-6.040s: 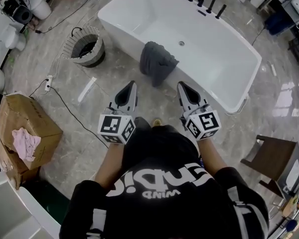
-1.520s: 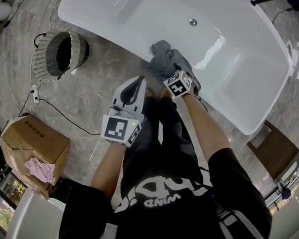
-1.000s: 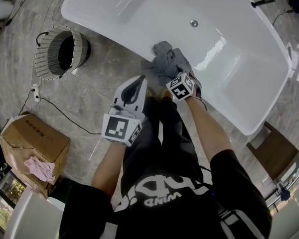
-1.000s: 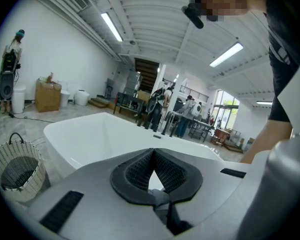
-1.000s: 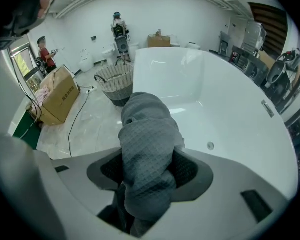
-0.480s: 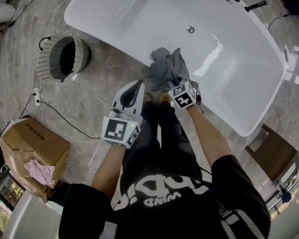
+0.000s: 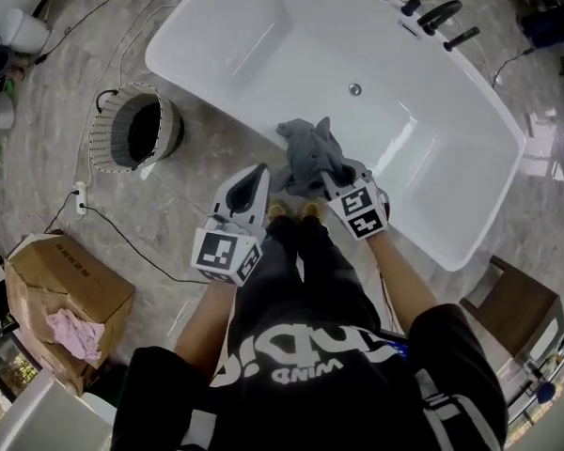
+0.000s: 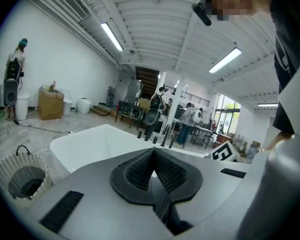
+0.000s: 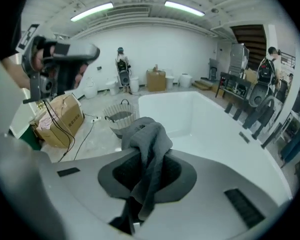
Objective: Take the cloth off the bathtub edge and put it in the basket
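Facing a white bathtub (image 7: 263, 40) spreading out beyond both pairs of jaws, its near rim close under the right tips. Far off to the left of the left jaws and back toward the person, a cardboard box (image 7: 70, 275) on the stone floor (image 7: 197, 158), holding a pink rag (image 7: 73, 332). Forward and left of the left jaws, well apart from them, a round ribbed basket (image 7: 103, 144) standing upright on the floor beside the tub's outer wall, dark inside. Pinched between the jaws of the right gripper (image 9: 152, 151), a gray cloth (image 7: 310, 153): jaws closing on it now, pads pressing the fabric from both sides, a bunched hump rising past the tips and a loose tail trailing back between the pads toward the camera. Gathered over the tub's near edge in the head view; cannot tell whether touching the rim. Just left of the right jaws and about level with them, the left gripper (image 8: 153, 151), pads pressed together at the tips, nothing between them, aimed toward the tub. Beyond the right jaws, across the tub, a row of dark taps (image 7: 414, 12) on the far rim, and on the tub's bottom a small round drain (image 7: 354, 89).
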`<state>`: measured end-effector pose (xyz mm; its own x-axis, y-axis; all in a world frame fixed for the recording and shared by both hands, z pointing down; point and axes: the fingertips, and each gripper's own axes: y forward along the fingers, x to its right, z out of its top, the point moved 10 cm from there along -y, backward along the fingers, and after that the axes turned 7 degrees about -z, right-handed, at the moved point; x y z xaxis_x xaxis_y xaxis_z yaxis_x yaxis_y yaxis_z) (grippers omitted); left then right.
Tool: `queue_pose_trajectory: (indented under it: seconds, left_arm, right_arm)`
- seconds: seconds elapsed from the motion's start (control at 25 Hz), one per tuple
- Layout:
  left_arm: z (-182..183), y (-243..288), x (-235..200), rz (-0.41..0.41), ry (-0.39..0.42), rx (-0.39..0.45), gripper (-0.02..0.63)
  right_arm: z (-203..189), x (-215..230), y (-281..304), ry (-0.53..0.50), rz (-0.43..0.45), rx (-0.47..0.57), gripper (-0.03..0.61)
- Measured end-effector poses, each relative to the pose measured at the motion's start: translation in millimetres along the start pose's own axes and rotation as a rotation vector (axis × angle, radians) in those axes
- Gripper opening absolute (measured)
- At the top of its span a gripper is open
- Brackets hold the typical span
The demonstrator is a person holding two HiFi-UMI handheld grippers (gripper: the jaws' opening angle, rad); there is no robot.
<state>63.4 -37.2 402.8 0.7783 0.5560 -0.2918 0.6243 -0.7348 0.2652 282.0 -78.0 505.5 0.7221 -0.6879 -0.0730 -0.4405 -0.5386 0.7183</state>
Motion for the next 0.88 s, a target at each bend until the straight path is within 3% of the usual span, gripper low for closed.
queue_pose_trajectory:
  seconds: [0.32,0.52,0.72,0.88]
  left_arm:
    - [52.3,-39.4,33.1,0.043,0.023,0.058,0.011]
    - [74.6,-61.5,51.7,0.069,0.046,0.117,0.011]
    - [79.7,-73.7,67.4,0.108,0.043,0.171,0.011]
    - [76.6,-79.5,76.4,0.17,0.04,0.199,0.011]
  right_arm:
    - [101.7,17.7,-130.8,-0.052,-0.08,0.27,0.057]
    - [154.2,19.0,-196.6,-0.14,-0.121,0.421,0.057]
    - [176.5,17.8,-219.6,-0.19,-0.11,0.509,0.057]
    - [182.7,19.8,-214.4,-0.215,-0.05,0.543,0.057]
